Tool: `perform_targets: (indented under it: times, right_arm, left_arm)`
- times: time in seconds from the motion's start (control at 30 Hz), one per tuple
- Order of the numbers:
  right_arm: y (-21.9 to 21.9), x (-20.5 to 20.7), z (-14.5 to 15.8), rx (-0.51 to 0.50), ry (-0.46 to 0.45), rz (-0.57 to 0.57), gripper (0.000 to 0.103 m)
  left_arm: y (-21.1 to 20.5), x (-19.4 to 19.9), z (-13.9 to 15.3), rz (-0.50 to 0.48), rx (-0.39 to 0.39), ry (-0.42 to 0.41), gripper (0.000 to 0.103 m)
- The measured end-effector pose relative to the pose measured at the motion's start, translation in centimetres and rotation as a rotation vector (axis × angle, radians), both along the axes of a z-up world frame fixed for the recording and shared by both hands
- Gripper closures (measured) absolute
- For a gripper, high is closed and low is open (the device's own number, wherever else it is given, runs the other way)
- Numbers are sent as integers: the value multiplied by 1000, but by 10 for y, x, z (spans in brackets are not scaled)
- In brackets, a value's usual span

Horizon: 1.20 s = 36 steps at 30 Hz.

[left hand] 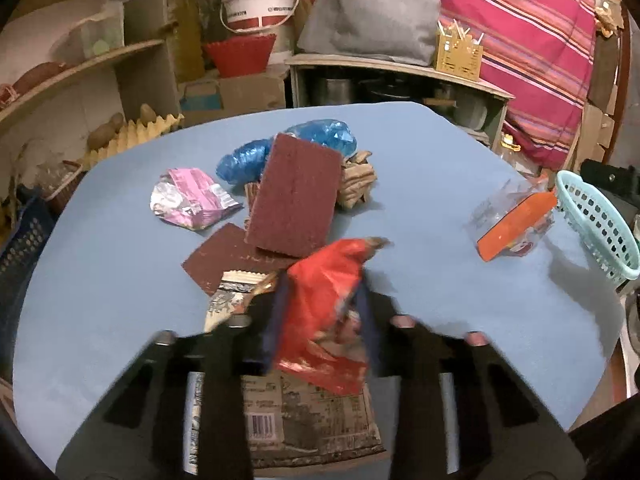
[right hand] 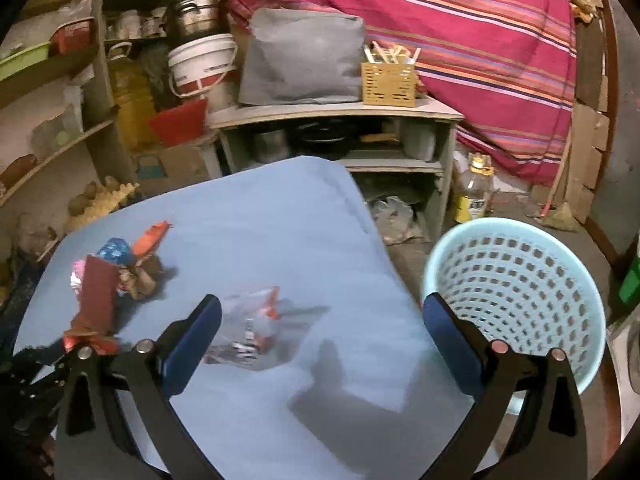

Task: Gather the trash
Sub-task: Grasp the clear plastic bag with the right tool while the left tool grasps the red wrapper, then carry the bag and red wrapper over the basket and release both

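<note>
My left gripper (left hand: 322, 312) is shut on a red snack wrapper (left hand: 324, 308) and holds it above the blue table (left hand: 440, 280). Under it lies a brown printed packet (left hand: 312, 412). Beyond are a maroon scouring pad (left hand: 296, 196), a maroon sheet (left hand: 228, 256), a pink foil wrapper (left hand: 192, 198), a blue plastic bag (left hand: 280, 148) and crumpled brown paper (left hand: 356, 180). A clear wrapper with an orange strip (left hand: 516, 220) lies at the right. My right gripper (right hand: 320, 320) is open and empty above that clear wrapper (right hand: 252, 332). The light blue basket (right hand: 516, 292) stands right of the table.
The trash pile (right hand: 112, 280) sits at the table's left in the right wrist view. Shelves (right hand: 336, 120) with pots, a grey bag (right hand: 304, 60), a white bucket (right hand: 200, 64) and a striped cloth (right hand: 480, 40) stand behind. An oil bottle (right hand: 476, 188) is on the floor.
</note>
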State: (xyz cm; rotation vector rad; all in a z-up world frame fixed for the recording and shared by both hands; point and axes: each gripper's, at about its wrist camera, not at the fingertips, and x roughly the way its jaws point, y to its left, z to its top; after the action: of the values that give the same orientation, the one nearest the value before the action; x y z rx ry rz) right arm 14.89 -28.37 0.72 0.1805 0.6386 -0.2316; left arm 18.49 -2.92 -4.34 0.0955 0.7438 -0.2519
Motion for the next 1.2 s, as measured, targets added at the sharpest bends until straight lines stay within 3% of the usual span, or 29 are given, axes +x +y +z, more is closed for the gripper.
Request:
perform_targets:
  times: [0.43, 0.73, 0.8, 0.87, 1.07, 1.2]
  right_arm:
    - [46, 35, -34, -60, 123, 60, 5]
    - [50, 50, -47, -114, 164, 71, 8]
    - [53, 51, -46, -136, 160, 94, 23]
    - [57, 53, -47, -147, 167, 125, 47]
    - [53, 51, -43, -130, 154, 161, 64]
    - [44, 46, -36, -125, 130, 160, 65]
  left_arm:
    - [18, 4, 38, 67, -57, -87, 82]
    - [21, 15, 38, 97, -62, -85, 82]
    - [20, 17, 37, 103, -60, -82, 82]
    - [21, 19, 36, 108, -62, -77, 82]
    - [17, 19, 35, 117, -46, -79, 82]
    - [13, 17, 38, 116, -43, -85, 82]
